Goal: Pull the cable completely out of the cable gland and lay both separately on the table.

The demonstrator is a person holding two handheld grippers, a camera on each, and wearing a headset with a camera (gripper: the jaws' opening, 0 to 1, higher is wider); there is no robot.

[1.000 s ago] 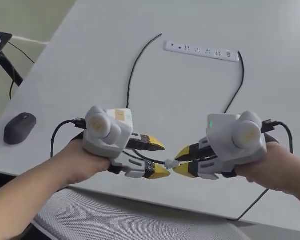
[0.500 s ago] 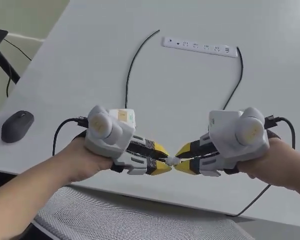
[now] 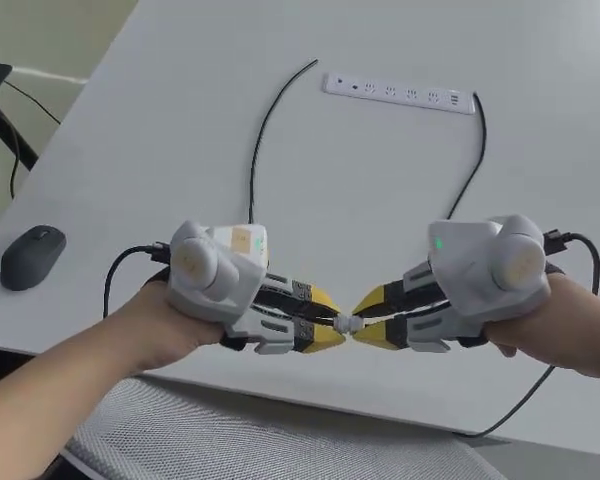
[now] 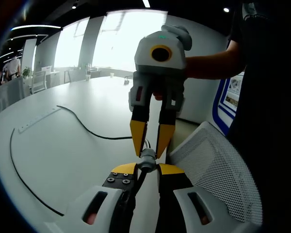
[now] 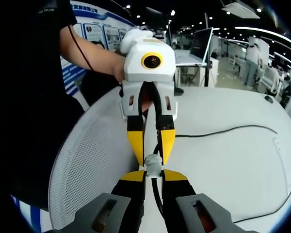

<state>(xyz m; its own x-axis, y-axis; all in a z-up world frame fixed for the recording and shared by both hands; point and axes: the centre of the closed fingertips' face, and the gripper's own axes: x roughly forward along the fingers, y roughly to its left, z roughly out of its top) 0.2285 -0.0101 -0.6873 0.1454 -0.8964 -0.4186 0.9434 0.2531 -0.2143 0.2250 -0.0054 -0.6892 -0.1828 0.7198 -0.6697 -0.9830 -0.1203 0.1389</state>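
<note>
Left to right: 1 mouse [image 3: 32, 256] lies on the counter [image 3: 380, 180]. My left hand-held gripper [image 3: 330, 320] has its jaws pressed onto the black cable [image 3: 258, 150], just beside the cable gland [image 3: 347, 324]. My right hand-held gripper [image 3: 362, 322] faces it tip to tip and pinches the gland between its 2 yellow tips. The gland sits between them near the counter's front edge, with the cable threaded through it. The cable's free length trails across the counter toward 1 power strip [image 3: 400, 95].
</note>
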